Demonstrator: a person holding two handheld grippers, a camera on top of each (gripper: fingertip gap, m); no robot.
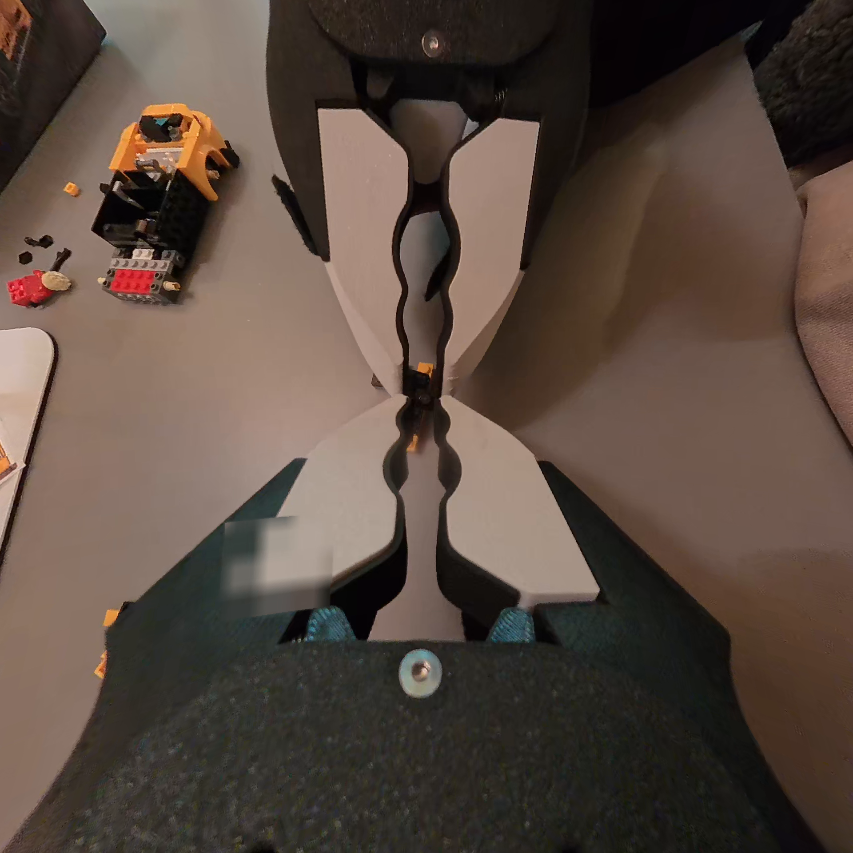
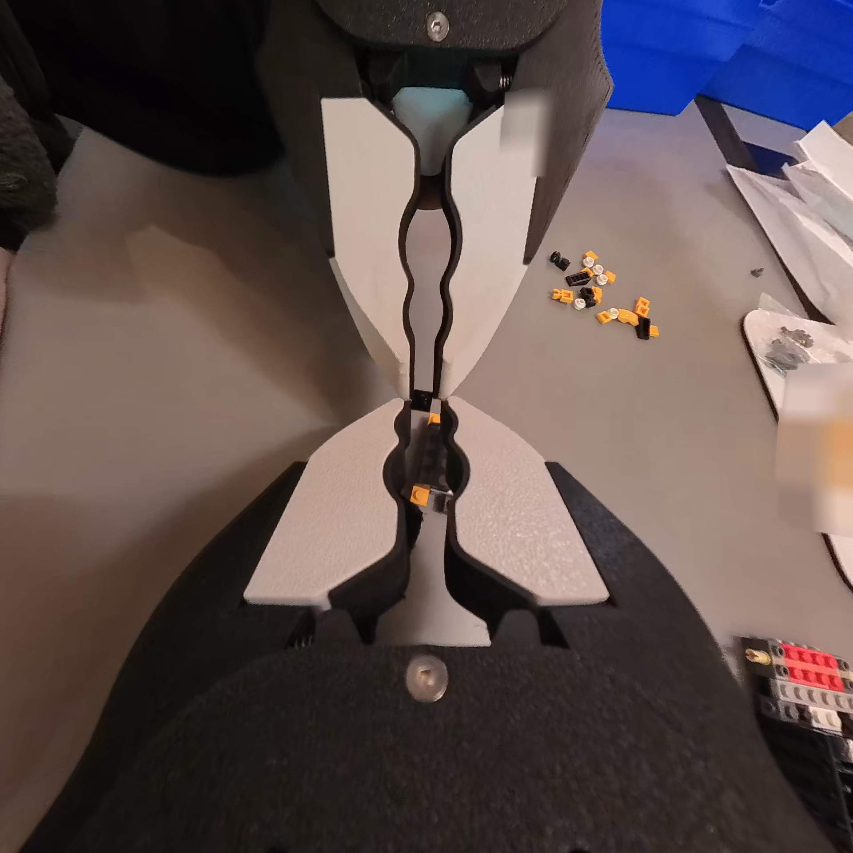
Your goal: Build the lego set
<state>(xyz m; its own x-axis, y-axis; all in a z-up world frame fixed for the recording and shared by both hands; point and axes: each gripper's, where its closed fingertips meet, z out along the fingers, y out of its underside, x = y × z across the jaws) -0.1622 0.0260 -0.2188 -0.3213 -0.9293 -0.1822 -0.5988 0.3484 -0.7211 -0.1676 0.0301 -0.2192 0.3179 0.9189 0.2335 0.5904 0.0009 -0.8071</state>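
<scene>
Tip to tip above the bare grey desk [image 1: 600,369], the left gripper [image 1: 421,406] and right gripper [image 2: 423,406] are each pinching, jaws closed, one end of a small black-and-orange brick assembly [image 2: 427,466]. The half-built orange-and-black lego vehicle [image 1: 157,203] is sitting well apart; loose orange, black and white pieces [image 2: 600,295] are lying near the desk's far edge.

Right gripper [image 2: 422,415] clamps a black-and-orange lego strip [image 2: 431,457], tip to tip with left gripper [image 2: 423,385]

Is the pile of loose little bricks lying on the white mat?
No, the loose bricks lie on the bare grey table, beside the white mat.
</scene>
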